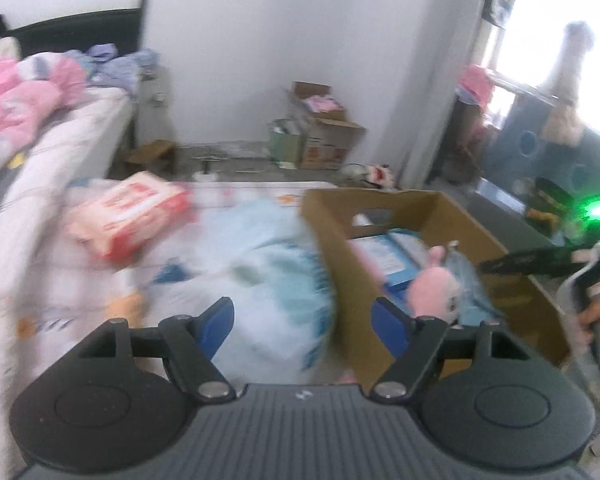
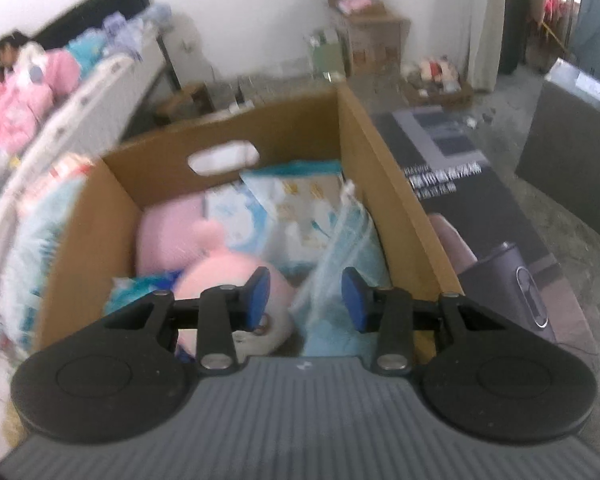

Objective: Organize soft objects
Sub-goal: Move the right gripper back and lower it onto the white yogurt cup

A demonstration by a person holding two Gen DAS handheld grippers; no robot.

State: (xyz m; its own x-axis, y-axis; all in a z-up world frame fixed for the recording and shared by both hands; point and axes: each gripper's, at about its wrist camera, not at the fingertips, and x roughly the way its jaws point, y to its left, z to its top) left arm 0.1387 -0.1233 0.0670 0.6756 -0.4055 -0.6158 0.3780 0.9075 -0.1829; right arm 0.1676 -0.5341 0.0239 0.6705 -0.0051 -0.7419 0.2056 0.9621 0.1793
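Left gripper [image 1: 303,322] wide, empty; right gripper [image 2: 306,300] parted, empty, over cardboard box [image 2: 228,132]; labels illegible.

A lived-in bedroom of a home is showing here. At ten o'clock in the left wrist view, a bed with a dark headboard [image 1: 80,28] is standing against a plain white wall [image 1: 260,32], heaped with pink and white quilted bedding [image 1: 24,96] and crumpled pale clothes [image 1: 116,64]. A person [image 2: 8,54] is lying among the bedding at the far left. At twelve o'clock, open brown cardboard cartons [image 1: 324,132] are sitting on a bare grey concrete floor [image 2: 512,120]. At two o'clock, a bright window [image 1: 560,40] is glowing, with laundry hanging beside it. In the foreground, a brown cardboard box with a cut-out handle [image 2: 228,140] is holding soft household things on a white patterned mattress [image 1: 60,304].
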